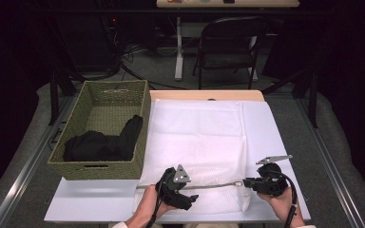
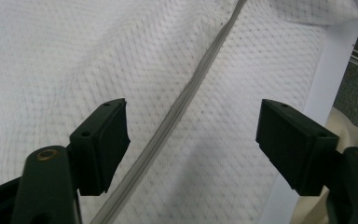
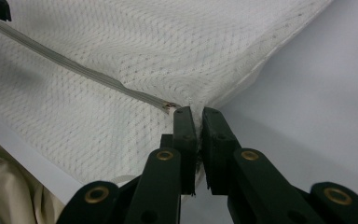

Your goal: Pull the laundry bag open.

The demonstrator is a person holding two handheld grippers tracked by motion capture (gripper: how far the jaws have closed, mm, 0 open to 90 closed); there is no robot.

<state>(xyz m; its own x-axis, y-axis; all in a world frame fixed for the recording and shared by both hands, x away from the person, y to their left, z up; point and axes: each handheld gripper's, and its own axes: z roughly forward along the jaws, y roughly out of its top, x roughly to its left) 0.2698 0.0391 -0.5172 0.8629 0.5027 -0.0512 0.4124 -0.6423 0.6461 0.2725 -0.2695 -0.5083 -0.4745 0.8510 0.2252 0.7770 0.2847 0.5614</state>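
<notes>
Right gripper (image 3: 196,116): jaws pinched shut on the corner of the white mesh bag (image 1: 195,137) at the zipper (image 2: 177,112) end — anchoring it taut; left gripper (image 2: 193,140): jaws wide apart, holding nothing, straddling the zipper line above the bag; bag lies flat on the table (image 1: 285,142), wicker basket (image 1: 76,164) just beside it.

A lab or studio (dark-curtained): cables (image 1: 123,57) on the floor, folding chair (image 1: 230,45).

A woven basket (image 1: 100,130) stands at the left of the counter (image 1: 95,202), with dark clothes (image 1: 102,142) lying inside. Behind the counter, a folding chair (image 1: 230,45) stands on the floor.
</notes>
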